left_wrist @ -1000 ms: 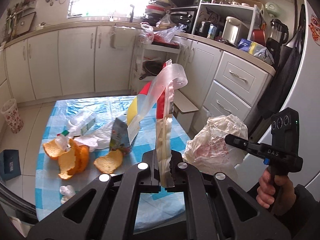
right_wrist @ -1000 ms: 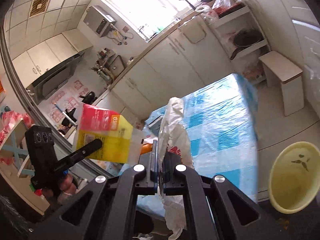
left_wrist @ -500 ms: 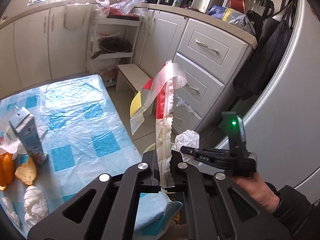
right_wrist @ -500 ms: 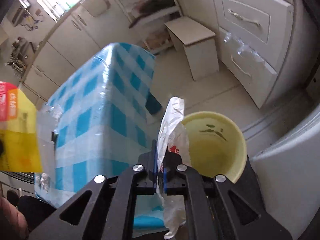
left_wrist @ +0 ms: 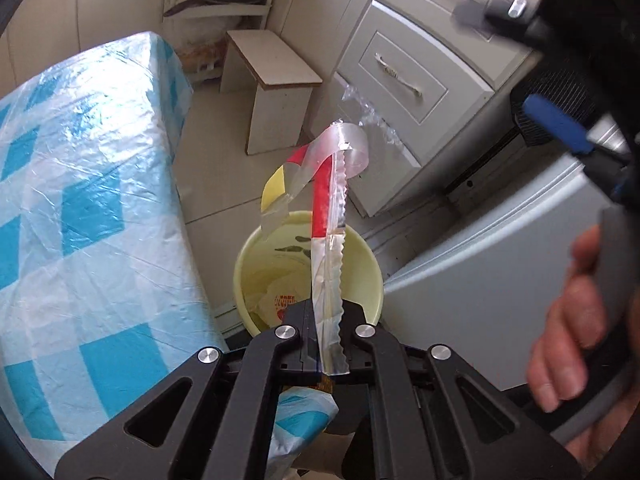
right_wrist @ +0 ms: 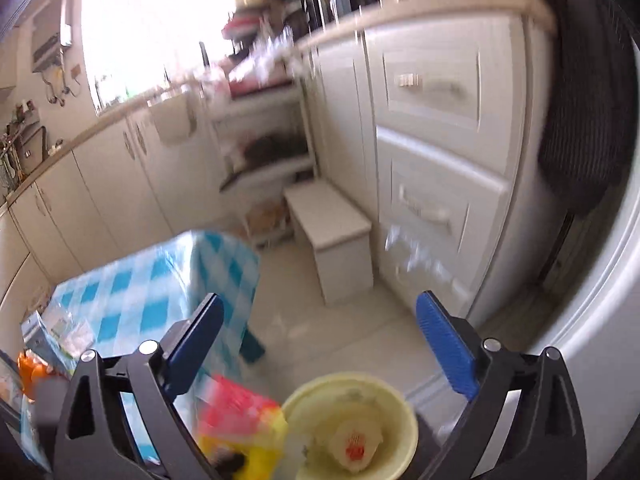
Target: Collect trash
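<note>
My left gripper [left_wrist: 325,312] is shut on a clear, red and yellow snack wrapper [left_wrist: 328,216] and holds it right above the pale yellow bin [left_wrist: 368,264] on the floor. A crumpled white plastic bag [left_wrist: 276,300] lies inside the bin. My right gripper [right_wrist: 320,332] is open and empty above the same bin [right_wrist: 400,412], with the white bag [right_wrist: 354,440] below it. The wrapper [right_wrist: 236,412] shows blurred at the bin's left rim. The right gripper's body and the hand holding it [left_wrist: 576,312] fill the right side of the left wrist view.
The table with a blue-checked plastic cloth [left_wrist: 80,200] stands left of the bin. A small white stool [left_wrist: 276,80] and white drawers [left_wrist: 408,72] are behind it. The grey fridge [left_wrist: 500,280] is to the right. Orange peel and a carton [right_wrist: 36,356] lie on the table.
My right gripper has opened and let the white bag fall into the bin, then tilted upward. My left gripper has carried the wrapper from beside the table to above the bin.
</note>
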### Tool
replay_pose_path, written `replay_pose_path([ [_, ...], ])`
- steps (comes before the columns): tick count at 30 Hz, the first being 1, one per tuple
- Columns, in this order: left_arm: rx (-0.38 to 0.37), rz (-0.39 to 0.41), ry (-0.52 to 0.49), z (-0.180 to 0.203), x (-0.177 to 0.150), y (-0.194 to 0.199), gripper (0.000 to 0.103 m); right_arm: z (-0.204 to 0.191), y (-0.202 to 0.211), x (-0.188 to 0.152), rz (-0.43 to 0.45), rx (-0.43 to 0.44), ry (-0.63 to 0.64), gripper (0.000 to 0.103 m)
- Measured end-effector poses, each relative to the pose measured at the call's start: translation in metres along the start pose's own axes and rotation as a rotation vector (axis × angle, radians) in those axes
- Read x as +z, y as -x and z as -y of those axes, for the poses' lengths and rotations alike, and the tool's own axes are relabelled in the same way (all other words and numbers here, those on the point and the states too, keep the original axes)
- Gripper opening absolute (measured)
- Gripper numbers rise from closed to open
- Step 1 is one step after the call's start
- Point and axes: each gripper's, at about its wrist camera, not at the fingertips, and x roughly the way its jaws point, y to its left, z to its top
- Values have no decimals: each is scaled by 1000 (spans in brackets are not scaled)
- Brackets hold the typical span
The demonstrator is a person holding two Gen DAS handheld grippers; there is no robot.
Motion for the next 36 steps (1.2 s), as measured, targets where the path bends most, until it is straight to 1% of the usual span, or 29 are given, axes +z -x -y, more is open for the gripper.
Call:
replay_pose_path([
  [3, -1, -62, 27, 6, -4, -27, 2, -2, 17, 9, 67, 16, 2, 94],
  [7, 13, -145, 53, 16, -5, -57, 3, -13, 17, 15, 72, 29, 36, 95],
  [10, 34, -202, 45, 25, 0, -77, 4, -18, 19, 17, 64, 38, 63, 95],
  [12, 62, -223, 40, 27, 3, -87, 11, -25, 18, 19, 56, 38, 74, 95],
  [13, 73, -235, 39, 27, 3, -91, 19, -24, 18, 19, 50, 39, 77, 96],
  [14, 81, -247, 39, 28, 5, -97, 29, -26, 16, 18, 42, 37, 80, 96],
  [15, 91, -257, 41, 28, 6, -102, 34, -26, 14, 18, 29, 38, 82, 96],
  [16, 100, -261, 43, 28, 7, -104, 45, -25, 11, 18, 15, 39, 81, 96],
  [17, 104, -262, 43, 28, 8, -105, 51, -26, 11, 18, 7, 40, 80, 96],
  [18, 102, -262, 40, 28, 8, -105, 53, -25, 9, 17, -2, 40, 81, 96],
  [20, 96, -259, 32, 29, 7, -103, 62, -27, 8, 17, -19, 41, 85, 96],
  [23, 94, -246, 24, 27, 6, -100, 71, -29, 9, 14, -31, 52, 93, 96],
  [28, 69, -231, 29, 24, 7, -93, 75, -34, 11, 12, -36, 44, 123, 96],
  [36, 37, -229, 31, 27, 3, -89, 76, -39, 11, 10, -38, 19, 156, 96],
])
